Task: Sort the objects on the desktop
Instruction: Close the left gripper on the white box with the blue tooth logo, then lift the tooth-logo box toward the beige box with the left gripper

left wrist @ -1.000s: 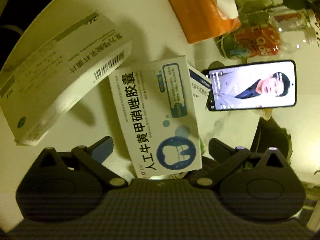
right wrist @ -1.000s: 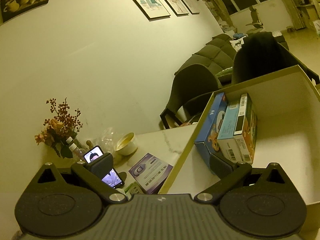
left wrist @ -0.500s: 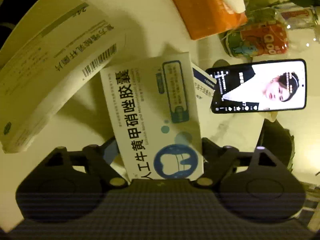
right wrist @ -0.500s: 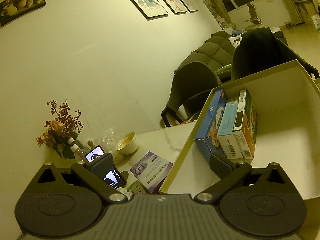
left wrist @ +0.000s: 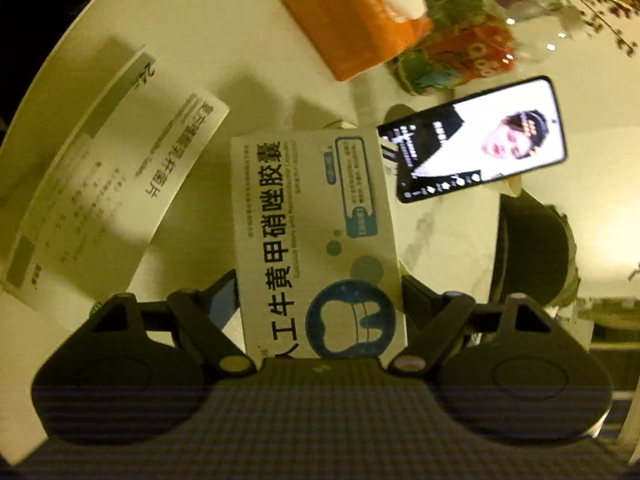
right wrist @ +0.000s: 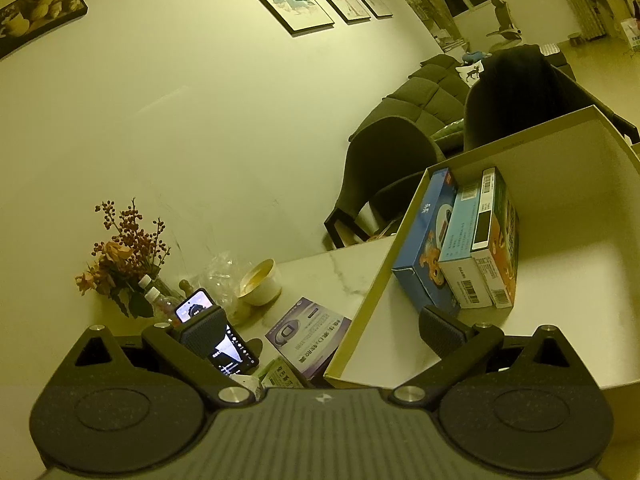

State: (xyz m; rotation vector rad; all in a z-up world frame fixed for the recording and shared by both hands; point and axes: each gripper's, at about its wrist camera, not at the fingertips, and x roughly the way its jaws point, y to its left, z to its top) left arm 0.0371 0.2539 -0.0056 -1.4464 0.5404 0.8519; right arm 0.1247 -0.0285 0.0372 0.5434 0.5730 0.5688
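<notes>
White marble tabletop (left wrist: pixel 256 40) carries the clutter under yellowish light. Left gripper (left wrist: pixel 320 292) pinches a white medicine box (left wrist: pixel 316 240) with a blue tooth logo by its two long sides. Just left of it lies a larger white carton (left wrist: pixel 116 184); to the right a lit phone (left wrist: pixel 480 140) leans upright, an orange pack (left wrist: pixel 356 16) beyond. Right gripper (right wrist: pixel 320 328) hangs spread, holding nothing, over the edge of a cardboard box (right wrist: pixel 560 148) where three packages (right wrist: pixel 468 248) stand side by side. A purple box (right wrist: pixel 308 336) lies flat just beside that cardboard box.
</notes>
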